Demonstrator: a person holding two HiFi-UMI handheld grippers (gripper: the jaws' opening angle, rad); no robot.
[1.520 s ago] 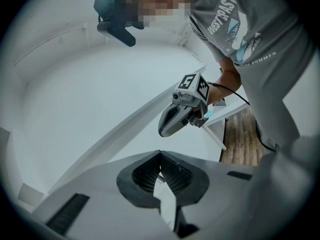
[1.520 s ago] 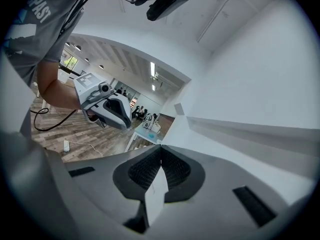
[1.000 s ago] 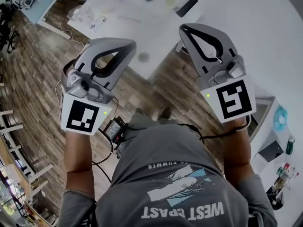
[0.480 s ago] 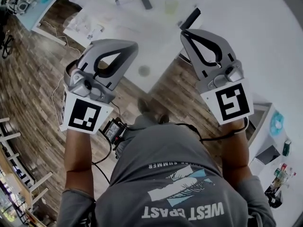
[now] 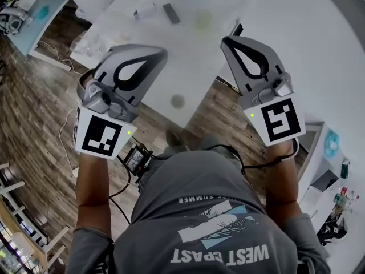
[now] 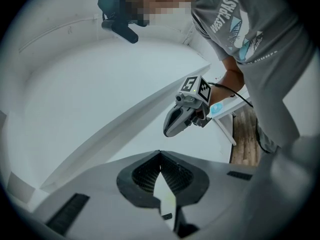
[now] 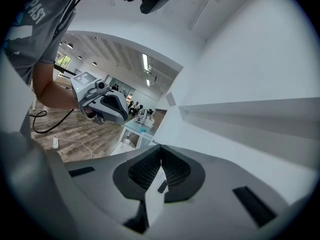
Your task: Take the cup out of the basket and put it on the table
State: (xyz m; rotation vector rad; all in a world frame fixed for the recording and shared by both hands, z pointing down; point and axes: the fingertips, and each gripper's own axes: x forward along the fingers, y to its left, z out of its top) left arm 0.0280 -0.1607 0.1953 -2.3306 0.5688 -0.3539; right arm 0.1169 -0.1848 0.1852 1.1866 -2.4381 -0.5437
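**Both grippers shut & empty over white surface**

Two grippers were held up side by side, well apart. Each was smooth grey plastic w/ a black-rimmed teardrop opening behind the tips and a cube of black-and-white square markers at the wrist end.

The left gripper had its jaws together at the tips. Ribbed dark pads lined the teardrop gap, w/ nothing between them. The right gripper was the same: tips touching, nothing held, nothing touched.

Below and ahead lay a smooth white surface, its near edge over a wood-plank floor. On it were one dark flat bar-shaped item, one small grey round spot near the edge, and one pale greenish round shape at the far end. That shape was possibly the cup, but too washed out to tell. No basket could be made out w/ certainty.
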